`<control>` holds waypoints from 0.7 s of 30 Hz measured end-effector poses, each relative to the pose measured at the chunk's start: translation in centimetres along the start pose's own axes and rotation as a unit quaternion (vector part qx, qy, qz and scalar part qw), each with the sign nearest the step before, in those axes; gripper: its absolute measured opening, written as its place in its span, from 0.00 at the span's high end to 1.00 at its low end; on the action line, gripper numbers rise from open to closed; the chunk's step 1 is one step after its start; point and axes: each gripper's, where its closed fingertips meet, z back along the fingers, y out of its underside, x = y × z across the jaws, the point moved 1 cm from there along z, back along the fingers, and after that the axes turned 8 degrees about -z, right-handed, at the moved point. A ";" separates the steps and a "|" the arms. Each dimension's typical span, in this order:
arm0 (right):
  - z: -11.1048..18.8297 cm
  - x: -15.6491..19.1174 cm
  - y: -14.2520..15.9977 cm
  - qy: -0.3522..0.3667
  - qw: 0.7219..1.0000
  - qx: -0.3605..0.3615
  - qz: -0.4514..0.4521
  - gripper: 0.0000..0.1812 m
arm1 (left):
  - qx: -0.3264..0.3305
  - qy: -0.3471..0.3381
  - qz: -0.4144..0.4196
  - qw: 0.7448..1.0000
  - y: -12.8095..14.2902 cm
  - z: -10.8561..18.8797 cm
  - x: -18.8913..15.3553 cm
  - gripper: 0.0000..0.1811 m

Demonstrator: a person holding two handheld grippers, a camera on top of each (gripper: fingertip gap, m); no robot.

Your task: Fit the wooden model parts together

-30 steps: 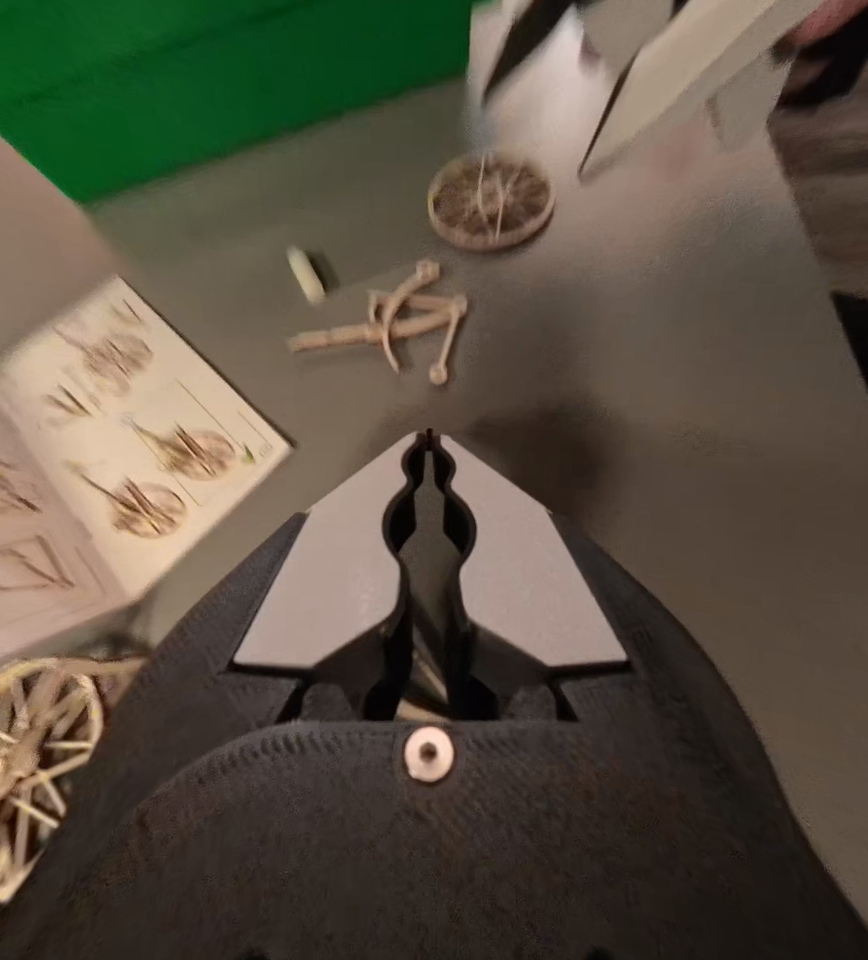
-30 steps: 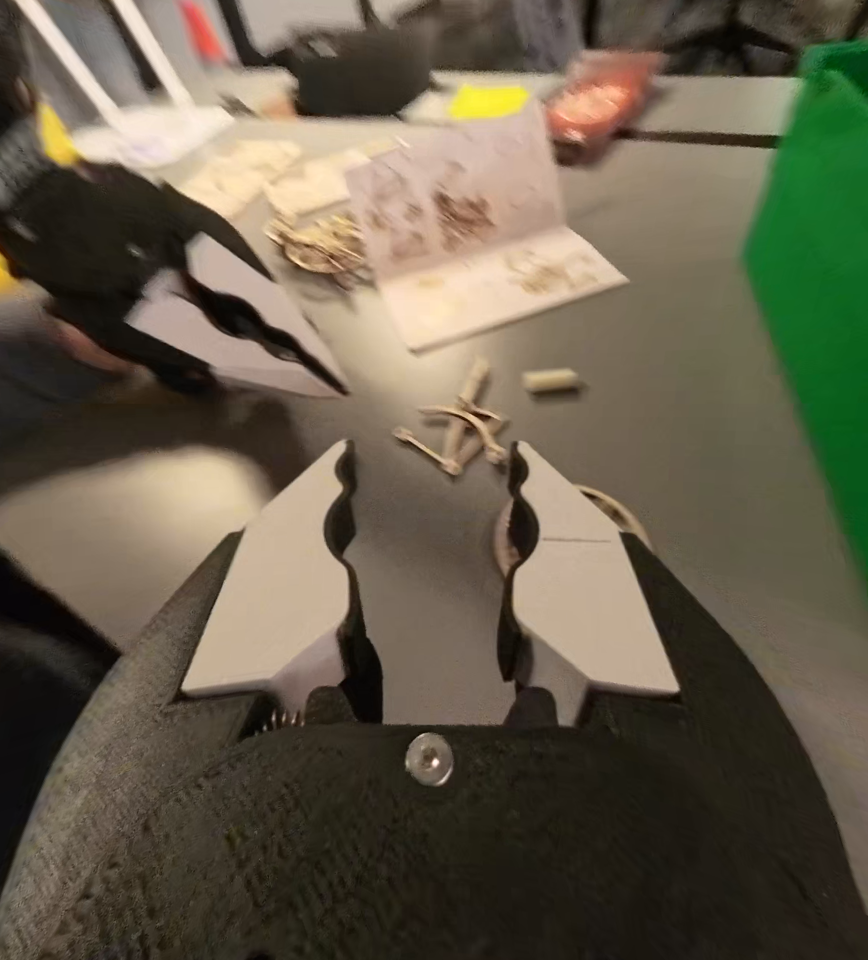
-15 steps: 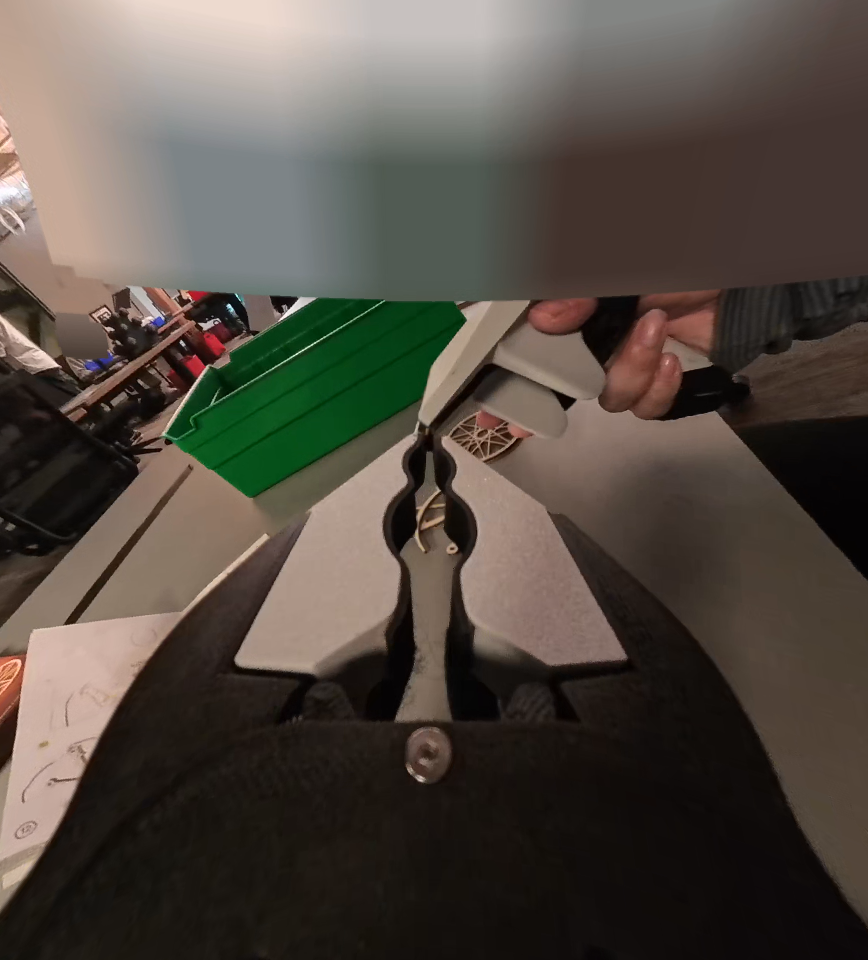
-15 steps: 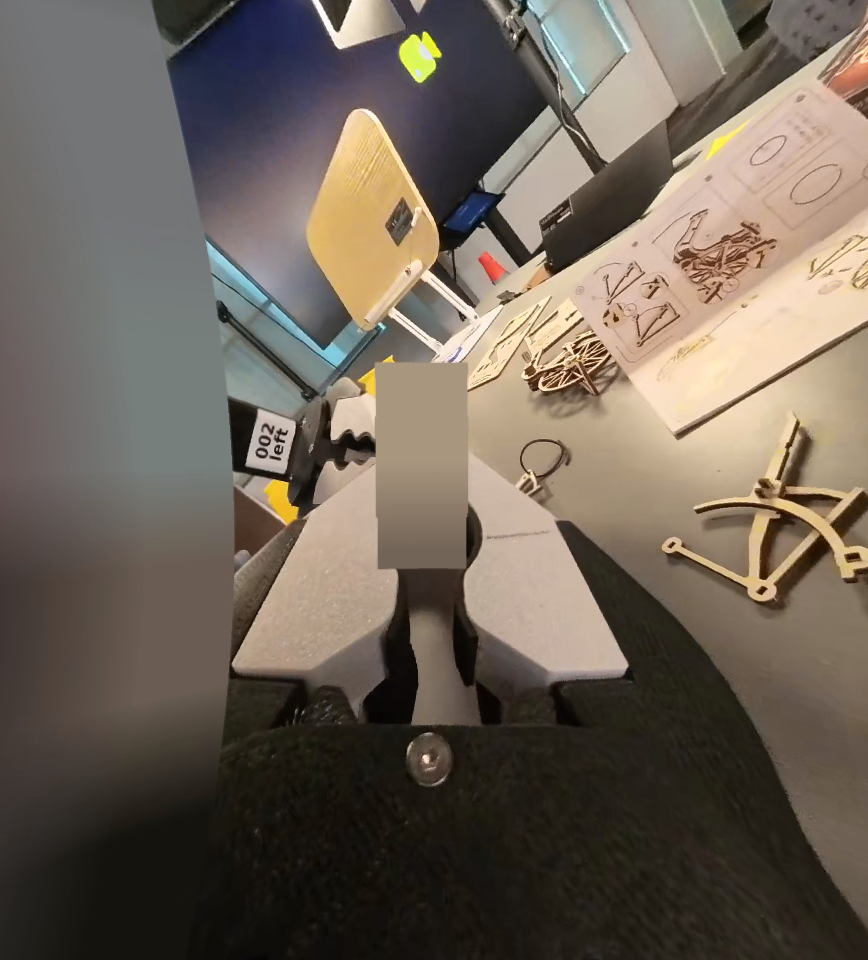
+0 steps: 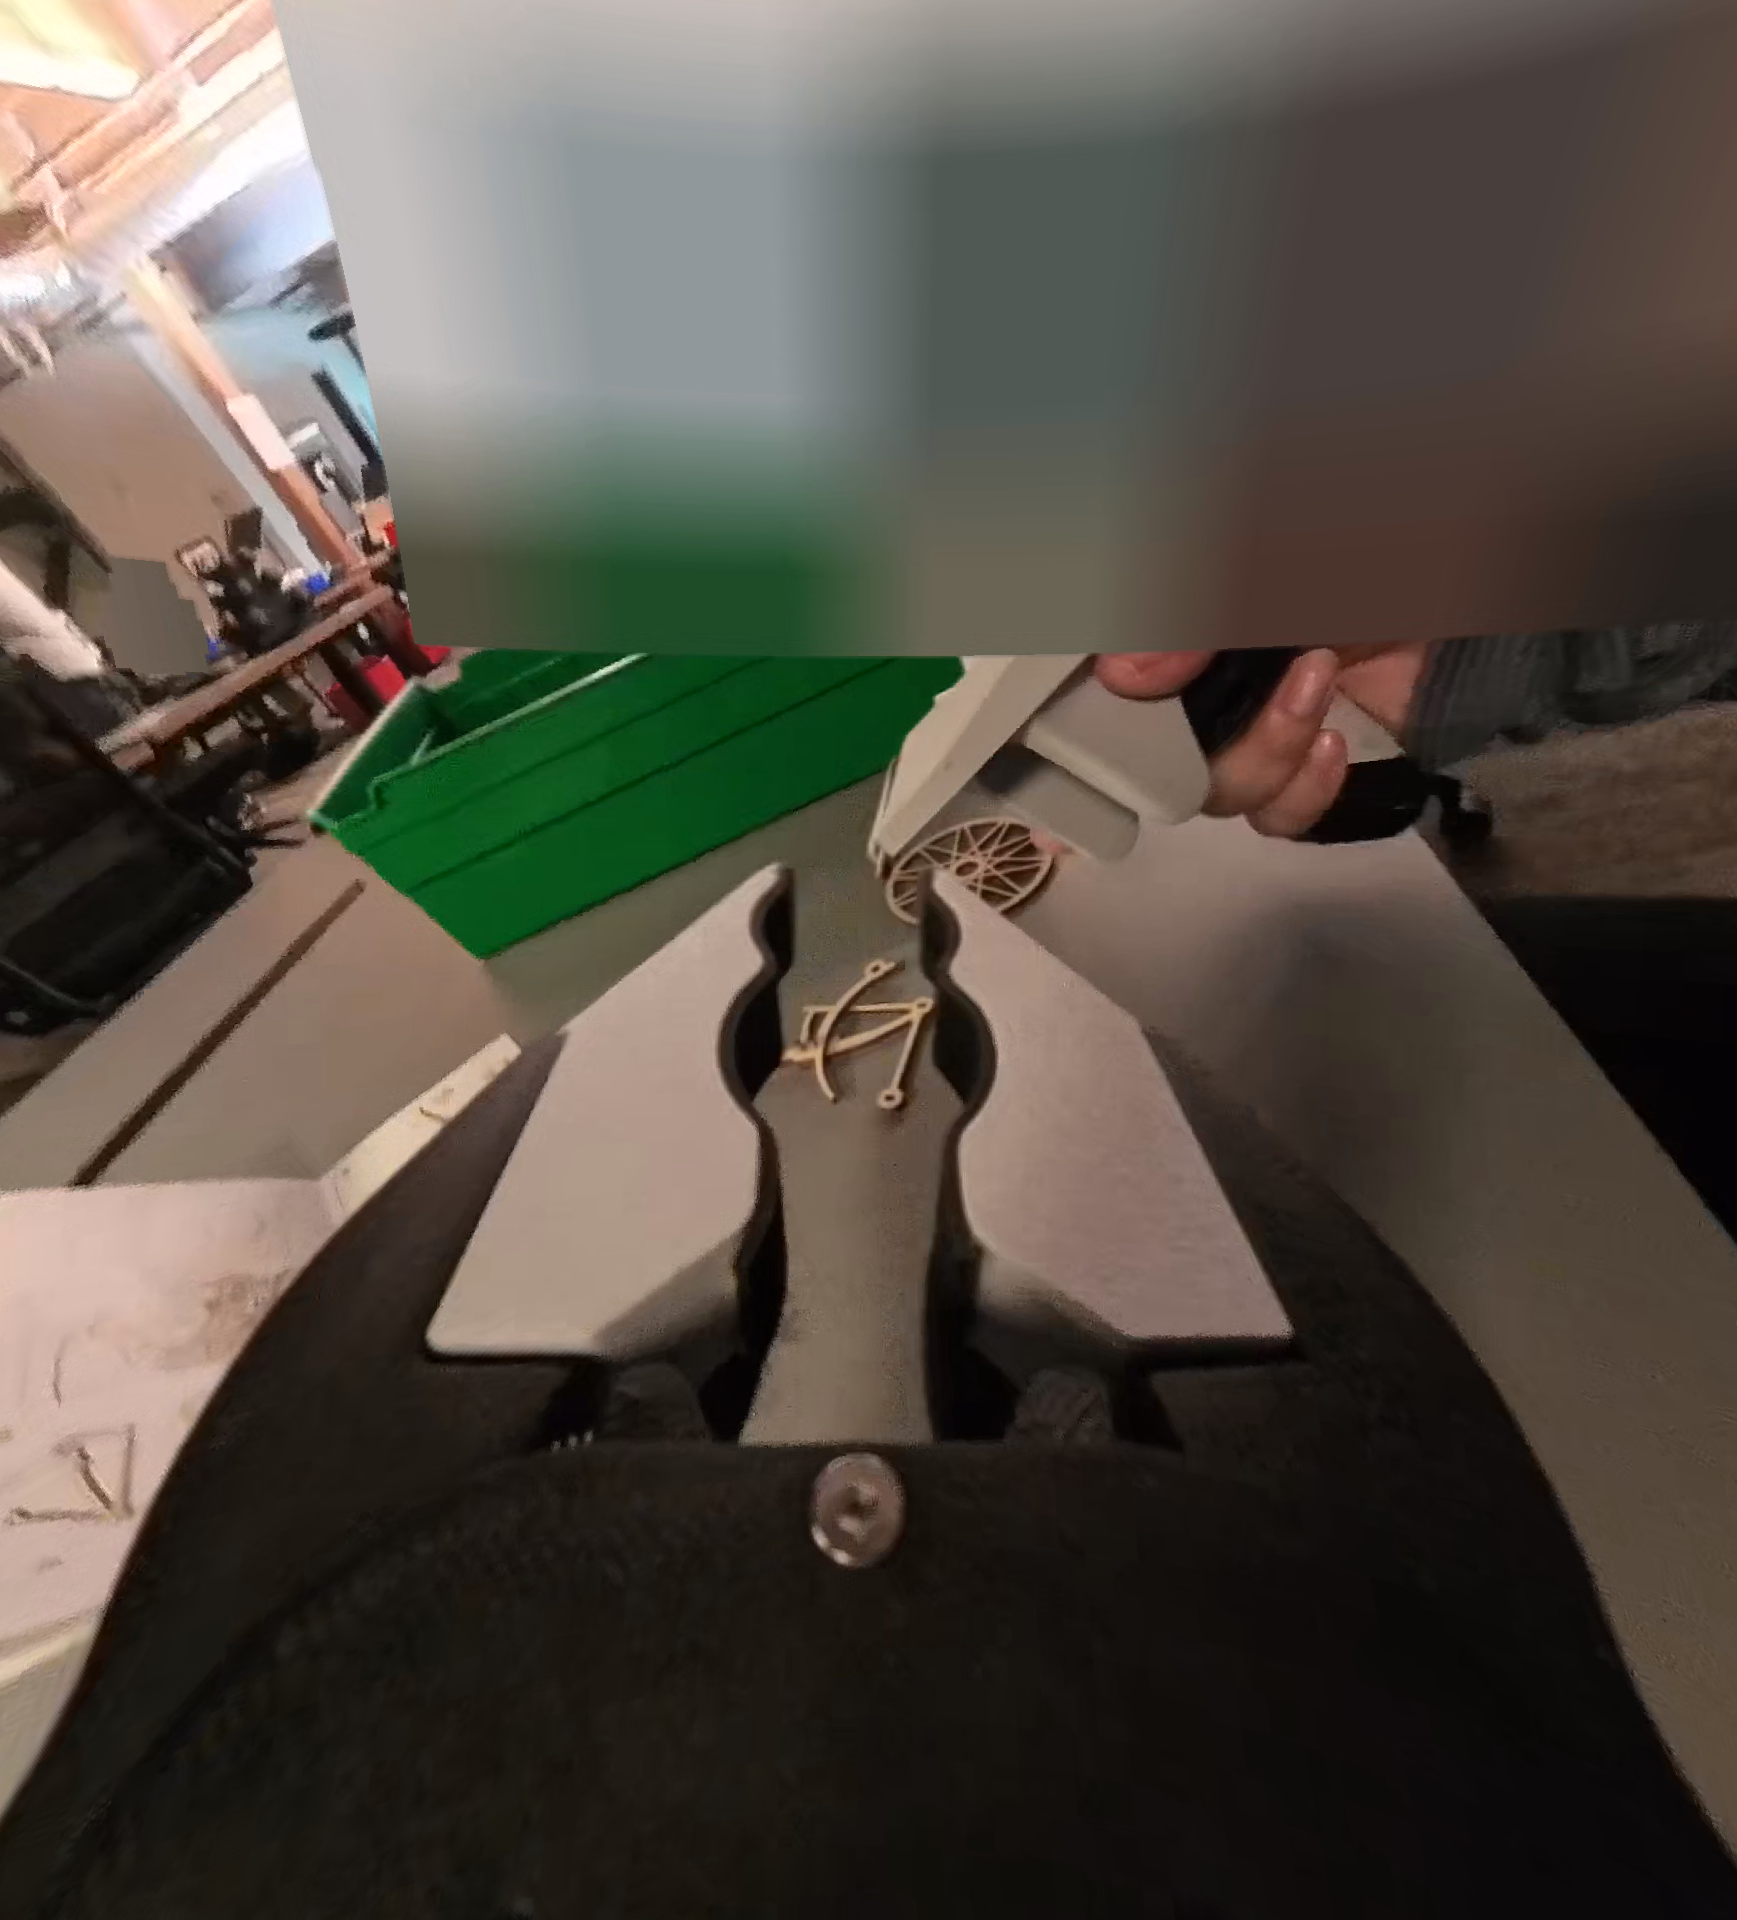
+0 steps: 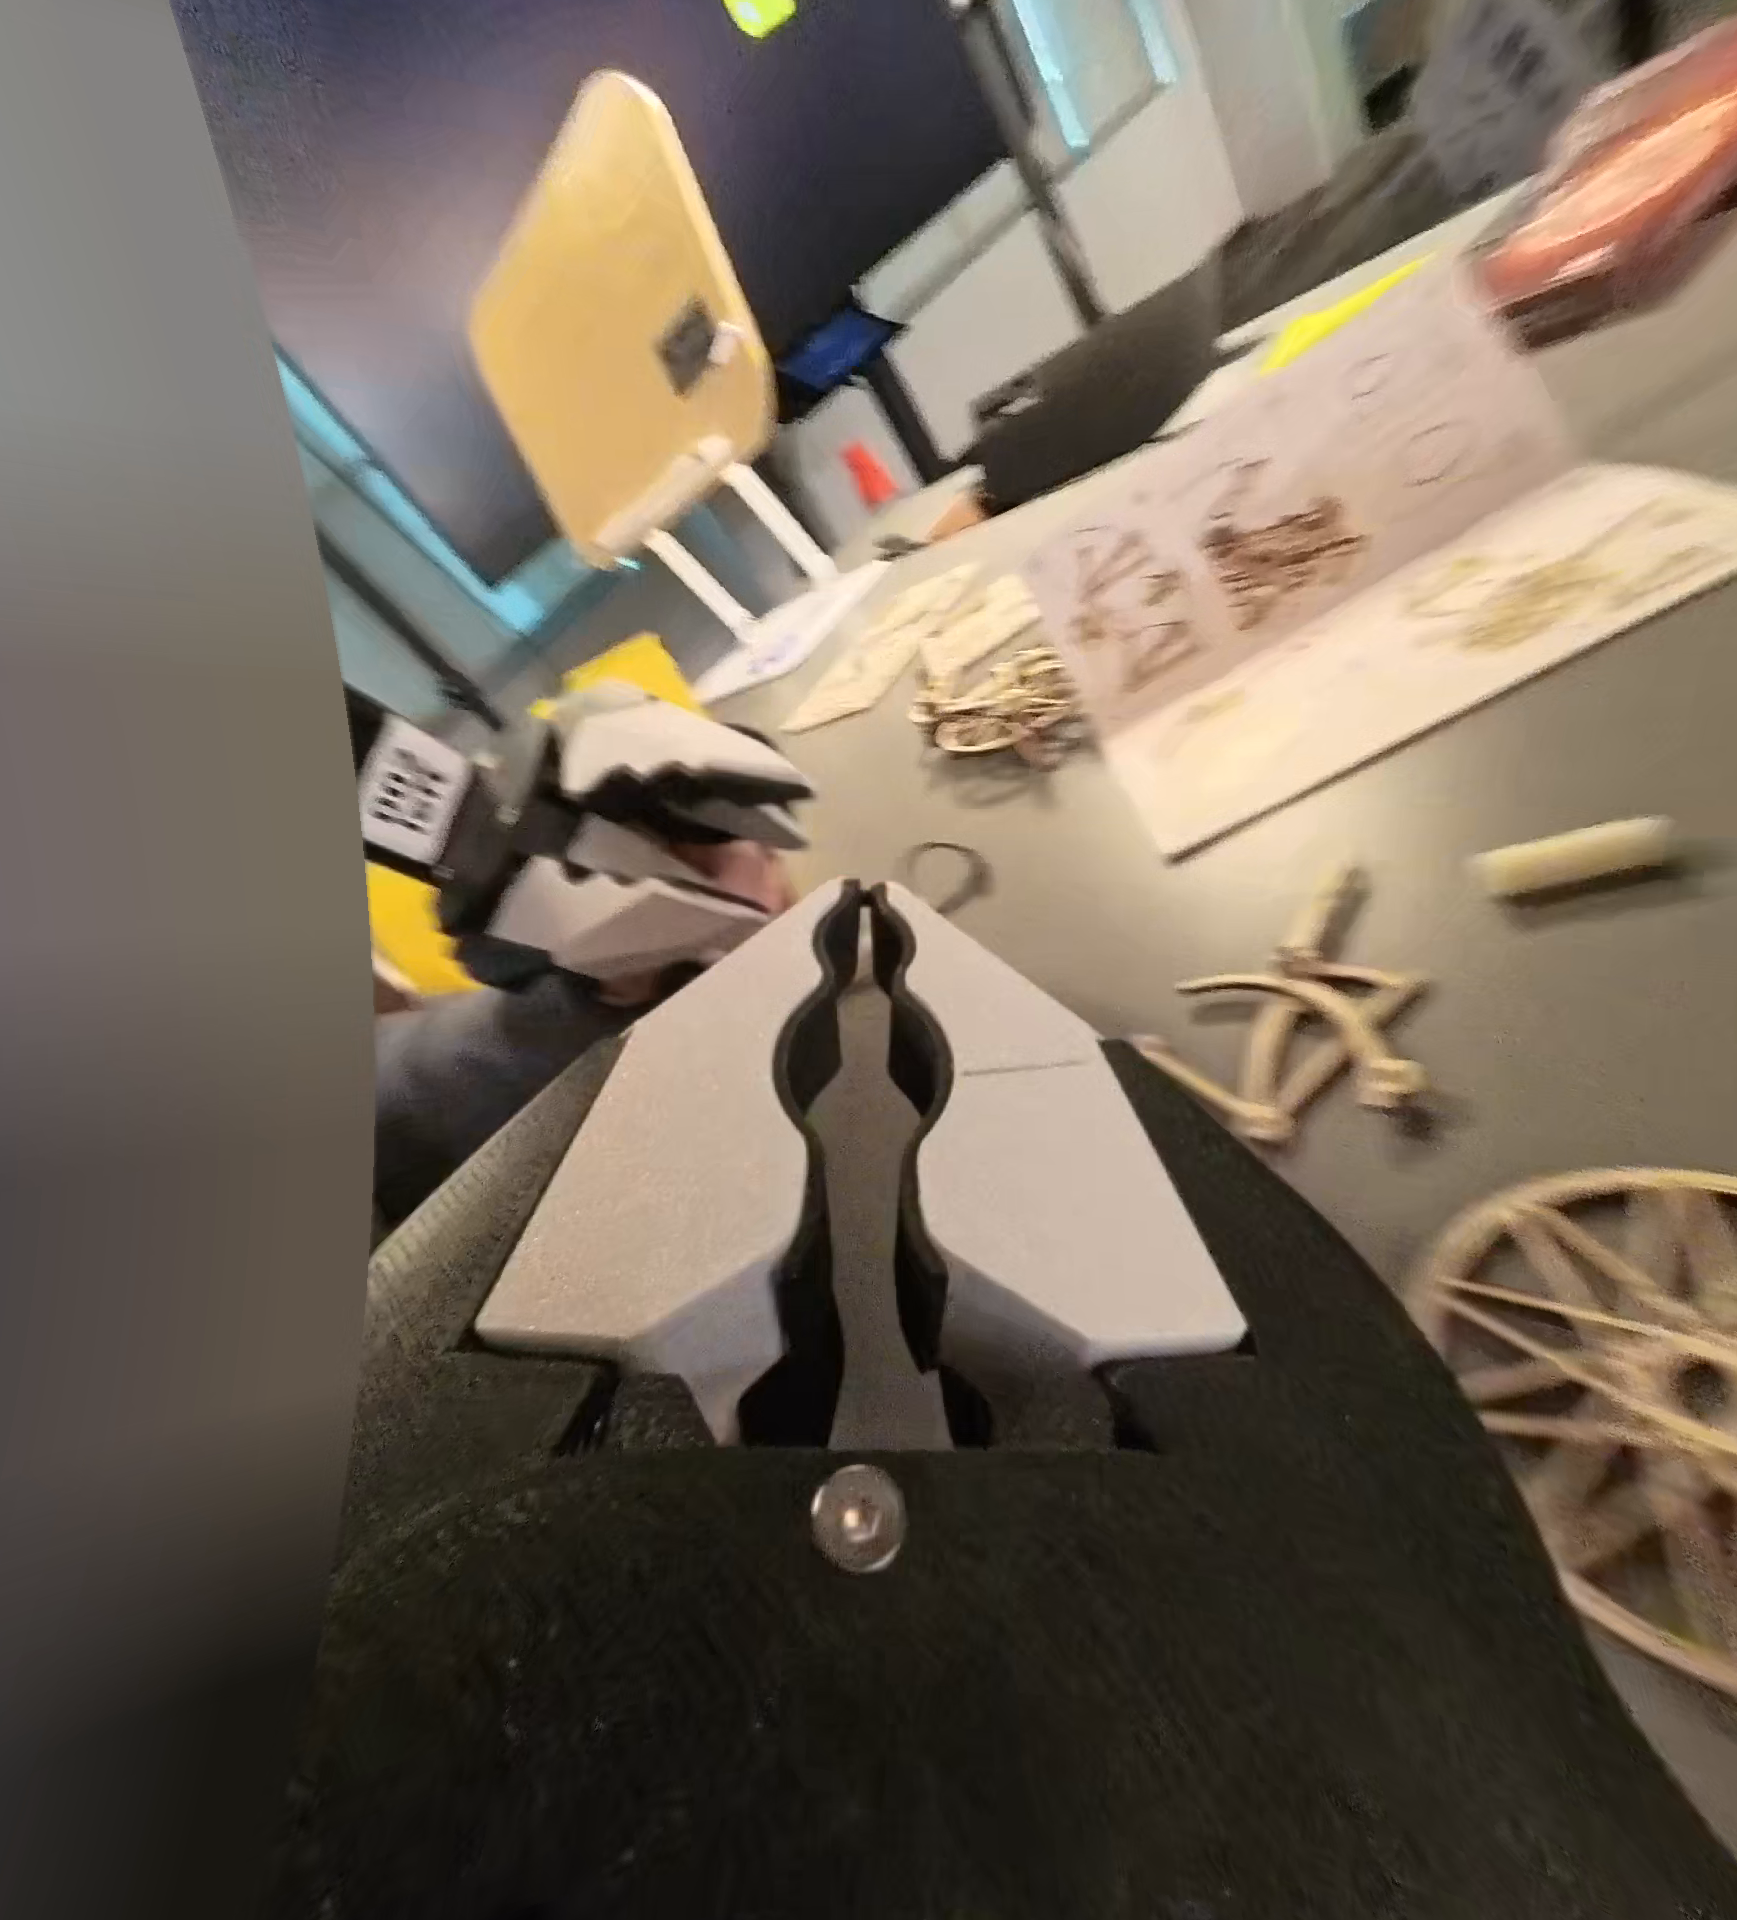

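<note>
grey table (image 5: 1363, 1195); left gripper (image 5: 856, 899) fingers parted.

Black textured gripper (image 5: 856, 904) bodies, seemingly grey fingers.

Probably workshop: benches (image 5: 251, 665), green bin (image 5: 635, 769)

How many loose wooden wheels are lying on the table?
1. The wheel lies flat by the right tongs, next to the frame piece. More wheels may be hidden in the blurry pile by the booklet.
</note>
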 end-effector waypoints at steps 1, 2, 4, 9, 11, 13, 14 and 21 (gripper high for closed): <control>0.6 -1.1 -0.5 0.030 0.999 0.003 0.021 1.00 | 0.012 -0.006 0.020 1.000 0.5 -0.2 0.4 0.86; 1.2 -2.1 -1.0 0.054 0.998 0.008 0.035 1.00 | 0.033 -0.017 0.044 0.998 1.2 -0.4 1.0 0.86; 2.0 -3.6 -2.2 0.088 0.995 0.015 0.052 1.00 | 0.070 -0.021 0.097 0.993 2.6 -1.0 1.8 0.86; 2.3 -5.4 -4.2 0.112 0.991 0.015 0.075 1.00 | 0.197 -0.002 0.202 0.960 6.4 -4.4 3.8 0.86; 2.3 -5.6 -4.6 0.115 0.990 0.002 0.086 1.00 | 0.237 0.016 0.217 0.947 7.9 -6.5 4.4 0.84; 2.4 -5.4 -5.0 0.110 0.989 -0.019 0.094 1.00 | 0.264 0.044 0.233 0.935 8.8 -8.4 4.3 0.83; 2.5 -5.2 -5.2 0.110 0.989 -0.031 0.098 1.00 | 0.274 0.054 0.238 0.930 9.1 -9.2 4.2 0.84; 3.5 -3.0 -6.0 0.078 0.977 -0.109 0.164 1.00 | 0.334 0.073 0.205 0.917 11.1 -10.9 3.4 0.88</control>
